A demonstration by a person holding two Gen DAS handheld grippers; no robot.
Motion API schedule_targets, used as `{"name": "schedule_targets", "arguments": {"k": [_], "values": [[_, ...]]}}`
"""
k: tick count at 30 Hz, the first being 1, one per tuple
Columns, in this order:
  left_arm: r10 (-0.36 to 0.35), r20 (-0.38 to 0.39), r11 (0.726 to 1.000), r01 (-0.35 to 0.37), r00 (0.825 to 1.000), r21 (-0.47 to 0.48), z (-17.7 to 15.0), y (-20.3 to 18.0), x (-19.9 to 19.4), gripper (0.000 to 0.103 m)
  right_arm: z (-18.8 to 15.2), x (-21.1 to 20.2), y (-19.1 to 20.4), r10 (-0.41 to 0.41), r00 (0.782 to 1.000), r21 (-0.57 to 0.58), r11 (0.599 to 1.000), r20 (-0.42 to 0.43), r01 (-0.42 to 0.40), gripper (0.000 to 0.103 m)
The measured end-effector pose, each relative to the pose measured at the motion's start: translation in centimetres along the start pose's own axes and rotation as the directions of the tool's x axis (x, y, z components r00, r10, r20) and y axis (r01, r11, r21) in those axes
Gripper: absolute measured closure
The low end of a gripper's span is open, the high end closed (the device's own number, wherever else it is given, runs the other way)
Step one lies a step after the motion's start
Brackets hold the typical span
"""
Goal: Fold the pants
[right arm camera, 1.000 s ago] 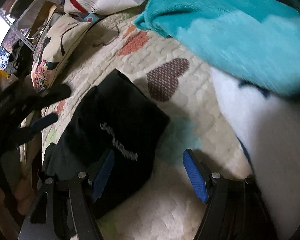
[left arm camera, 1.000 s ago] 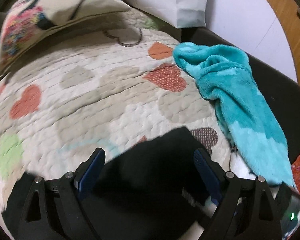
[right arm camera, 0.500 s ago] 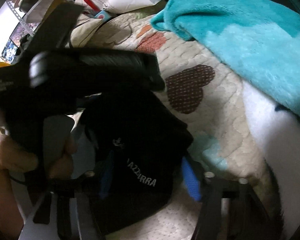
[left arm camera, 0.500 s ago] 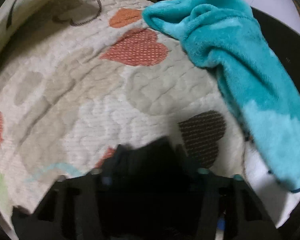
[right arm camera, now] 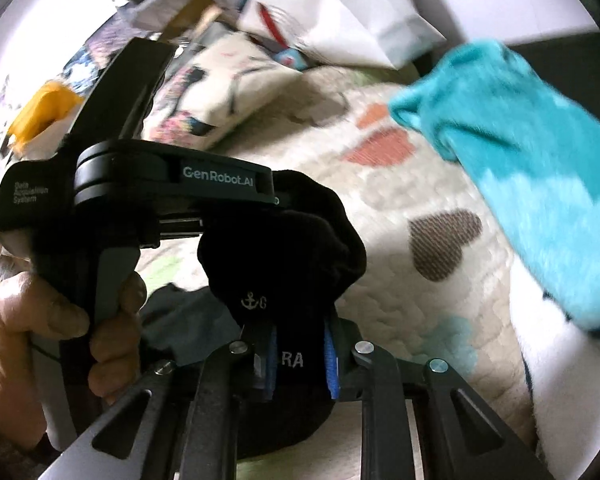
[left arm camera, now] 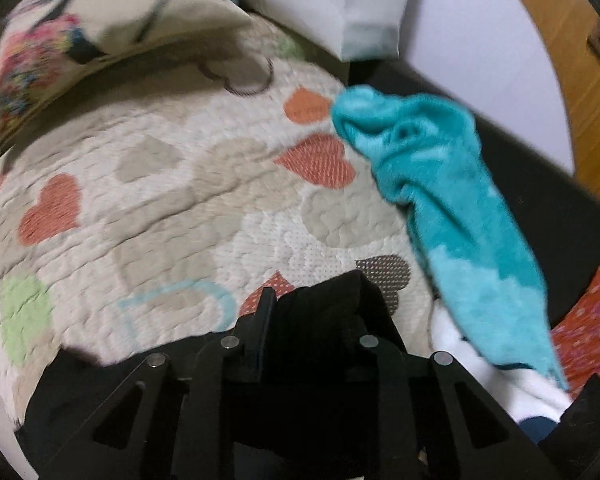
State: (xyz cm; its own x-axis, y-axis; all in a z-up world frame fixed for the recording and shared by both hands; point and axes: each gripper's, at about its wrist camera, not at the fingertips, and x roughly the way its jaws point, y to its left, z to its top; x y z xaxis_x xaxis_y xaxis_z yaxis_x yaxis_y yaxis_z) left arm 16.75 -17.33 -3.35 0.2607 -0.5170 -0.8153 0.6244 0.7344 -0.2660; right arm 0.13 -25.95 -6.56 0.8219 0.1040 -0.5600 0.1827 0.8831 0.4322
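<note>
The black pants (right arm camera: 296, 248) are hanging bunched in the air over the near edge of the heart-print quilt (left arm camera: 172, 208), with both the right gripper (right arm camera: 300, 356) and the left gripper (left arm camera: 312, 320) pinching the cloth between narrowed fingers. No flat fold is showing, so most folding probably remains. A teal fleece blanket (left arm camera: 452, 208) is lying along the quilt's right edge.

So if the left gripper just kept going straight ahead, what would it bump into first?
Probably the heart-patterned quilt beyond the black pants that the left gripper grips; depth is unclear.
</note>
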Motion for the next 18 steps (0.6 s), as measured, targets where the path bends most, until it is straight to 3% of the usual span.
{"name": "schedule_targets", "arguments": {"k": [8, 13, 18], "values": [[-0.036, 0.141, 0.980, 0.063, 0.989, -0.190, -3.3, 7.1, -7.7, 0.086, -1.2, -1.6, 7.8, 0.069, 0.998, -0.237, 0.969, -0.010, -0.069, 0.083], [-0.061, 0.199, 0.933, 0.127, 0.978, -0.338, -6.7, 12.9, -10.5, 0.086, -3.1, -0.5, 12.9, 0.113, 0.991, -0.370, 0.920, -0.072, -0.131, 0.084], [-0.074, 0.246, 0.883, 0.178, 0.966, -0.433, -10.2, 17.2, -12.0, 0.086, -5.5, 1.2, 16.5, 0.106, 0.986, -0.474, 0.867, -0.129, -0.155, 0.084]]}}
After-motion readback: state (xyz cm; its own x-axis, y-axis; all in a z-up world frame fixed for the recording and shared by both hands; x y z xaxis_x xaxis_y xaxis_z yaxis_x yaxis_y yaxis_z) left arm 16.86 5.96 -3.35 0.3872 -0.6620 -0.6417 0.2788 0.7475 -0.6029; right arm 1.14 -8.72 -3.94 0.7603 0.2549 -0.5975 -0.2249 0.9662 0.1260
